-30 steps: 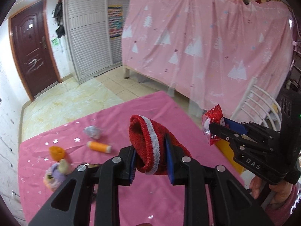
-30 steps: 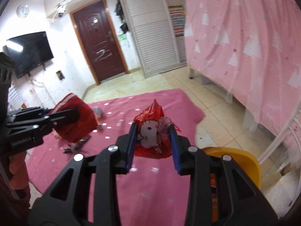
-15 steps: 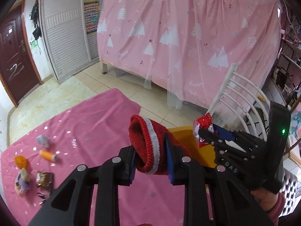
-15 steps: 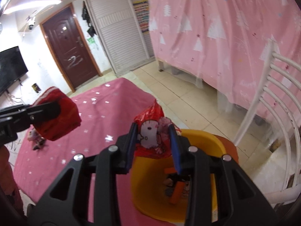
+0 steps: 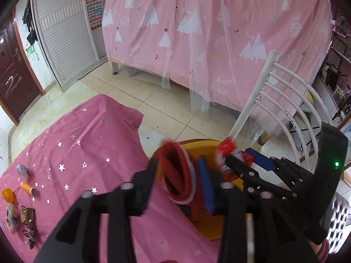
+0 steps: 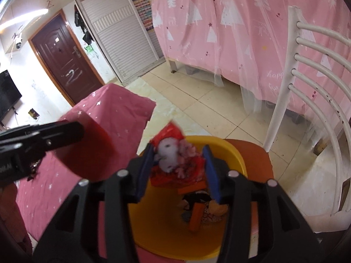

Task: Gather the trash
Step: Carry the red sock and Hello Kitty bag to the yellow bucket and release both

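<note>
My left gripper [image 5: 177, 179] has its jaws spread apart, with the red and white sock [image 5: 178, 173] loose between them over the yellow bin [image 5: 210, 225]. My right gripper [image 6: 177, 171] also stands with jaws spread; the red cartoon wrapper [image 6: 173, 164] sits between them above the yellow bin [image 6: 219, 146]. The bin holds several scraps [image 6: 201, 210]. The right gripper shows in the left wrist view [image 5: 241, 166] with the wrapper [image 5: 228, 151] at its tips. The left gripper shows in the right wrist view [image 6: 43, 135] with the sock [image 6: 92, 151].
The bin stands on an orange seat [image 6: 261, 160] of a white chair [image 6: 307, 87] beside the pink table cloth [image 5: 83, 144]. An orange spool [image 5: 27, 187], an orange cup [image 5: 7, 194], a gold wrapper [image 5: 28, 215] and small toys lie at the table's left. A pink curtain [image 5: 219, 32] hangs behind.
Both grippers swung right from the table to over the yellow bin. Both sets of jaws have widened, and the sock and wrapper sit looser between them.
</note>
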The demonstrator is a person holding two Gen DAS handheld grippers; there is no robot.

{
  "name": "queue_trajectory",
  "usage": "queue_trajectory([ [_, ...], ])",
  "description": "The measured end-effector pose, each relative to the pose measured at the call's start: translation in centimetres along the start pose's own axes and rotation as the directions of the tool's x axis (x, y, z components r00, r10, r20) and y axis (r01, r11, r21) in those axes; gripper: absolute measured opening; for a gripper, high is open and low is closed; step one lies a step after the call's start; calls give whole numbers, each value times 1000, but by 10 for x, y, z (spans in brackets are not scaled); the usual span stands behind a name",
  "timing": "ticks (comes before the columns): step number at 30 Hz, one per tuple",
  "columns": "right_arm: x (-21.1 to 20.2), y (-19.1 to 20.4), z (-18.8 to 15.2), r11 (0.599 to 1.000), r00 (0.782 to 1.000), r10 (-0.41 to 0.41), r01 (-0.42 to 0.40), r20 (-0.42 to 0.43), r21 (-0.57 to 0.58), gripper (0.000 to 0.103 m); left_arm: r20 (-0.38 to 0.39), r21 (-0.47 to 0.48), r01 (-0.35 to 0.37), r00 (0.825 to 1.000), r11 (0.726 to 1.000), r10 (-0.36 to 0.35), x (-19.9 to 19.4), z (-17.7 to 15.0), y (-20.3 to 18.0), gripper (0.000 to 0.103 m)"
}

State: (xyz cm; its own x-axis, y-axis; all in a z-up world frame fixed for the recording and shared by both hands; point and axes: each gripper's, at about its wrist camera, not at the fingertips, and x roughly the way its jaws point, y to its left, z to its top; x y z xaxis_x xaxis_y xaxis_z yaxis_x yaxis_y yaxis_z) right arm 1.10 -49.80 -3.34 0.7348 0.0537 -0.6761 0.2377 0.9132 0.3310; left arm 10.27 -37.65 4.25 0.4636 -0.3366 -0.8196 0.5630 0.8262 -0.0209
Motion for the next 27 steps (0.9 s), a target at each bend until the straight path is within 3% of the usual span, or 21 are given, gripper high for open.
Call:
queue_trajectory([
  [9, -3, 4, 0, 1000, 1000, 10, -10, 9, 4, 52, 15, -8, 10, 1000, 1000, -10, -8, -4, 3, 59],
  [17, -13, 26, 2, 999, 999, 32, -31, 36, -39, 58, 53, -42, 11, 999, 999, -8, -30, -4, 25, 59],
  [27, -13, 85, 10, 989, 996, 84, -79, 35, -123, 59, 98, -105, -17, 995, 994, 28, -60, -15, 76, 61],
])
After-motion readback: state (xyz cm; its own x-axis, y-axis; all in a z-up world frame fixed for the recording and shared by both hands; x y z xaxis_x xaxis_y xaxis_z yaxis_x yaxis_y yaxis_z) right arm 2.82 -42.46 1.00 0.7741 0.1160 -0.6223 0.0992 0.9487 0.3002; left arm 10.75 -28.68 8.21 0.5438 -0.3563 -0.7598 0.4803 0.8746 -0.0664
